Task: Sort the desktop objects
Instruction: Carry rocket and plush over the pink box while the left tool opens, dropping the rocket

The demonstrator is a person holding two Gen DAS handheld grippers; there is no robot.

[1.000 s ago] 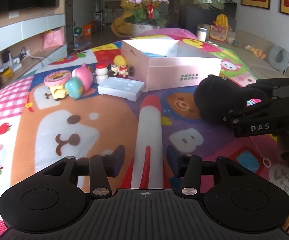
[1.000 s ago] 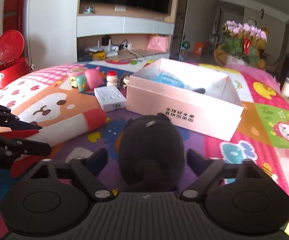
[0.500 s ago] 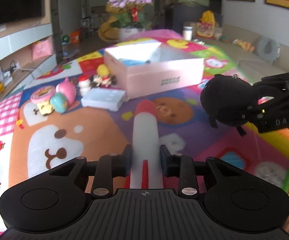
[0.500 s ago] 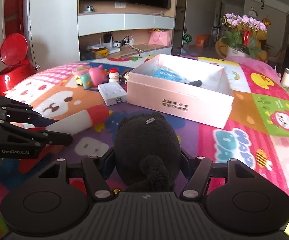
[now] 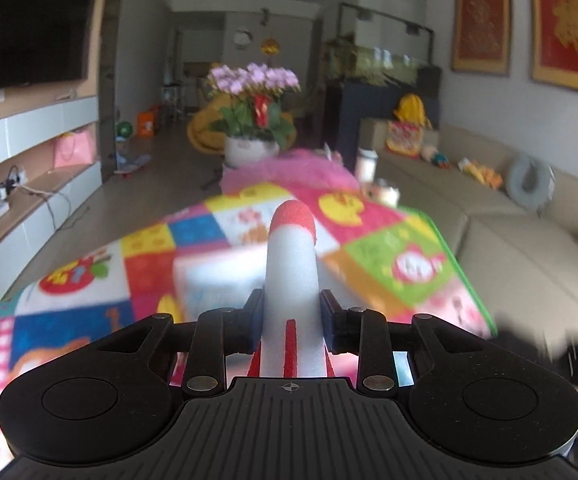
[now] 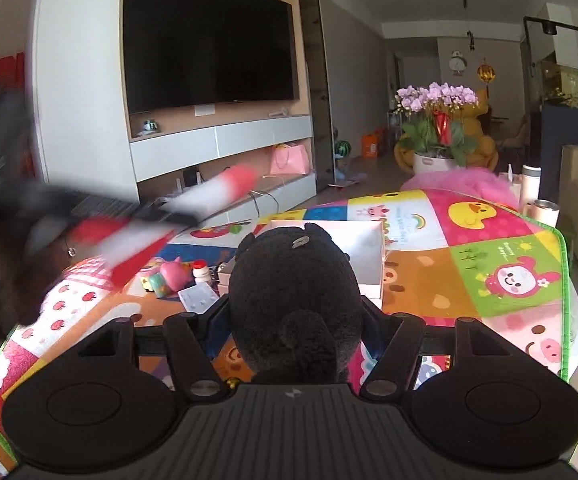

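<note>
My left gripper [image 5: 291, 316] is shut on a white foam rocket with a red tip [image 5: 291, 264] and holds it high above the table; it shows blurred in the right wrist view [image 6: 193, 204]. My right gripper [image 6: 293, 320] is shut on a black plush toy [image 6: 293, 296], also lifted above the table. The pink open box [image 6: 365, 256] stands on the colourful mat [image 6: 489, 248] beyond the plush; in the left wrist view the box [image 5: 217, 280] is blurred, below the rocket.
Small toys lie left of the box: a pink squishy [image 6: 175, 274], a small white bottle [image 6: 200, 272], a white flat case [image 6: 199, 296]. A flower pot [image 6: 437, 140] and bottles [image 6: 529, 184] stand beyond the table's far end. A sofa [image 5: 529, 248] runs along the right.
Both grippers have risen well above the table with their loads. The left one has swung up and forward over the box; its motion blurs the mat.
</note>
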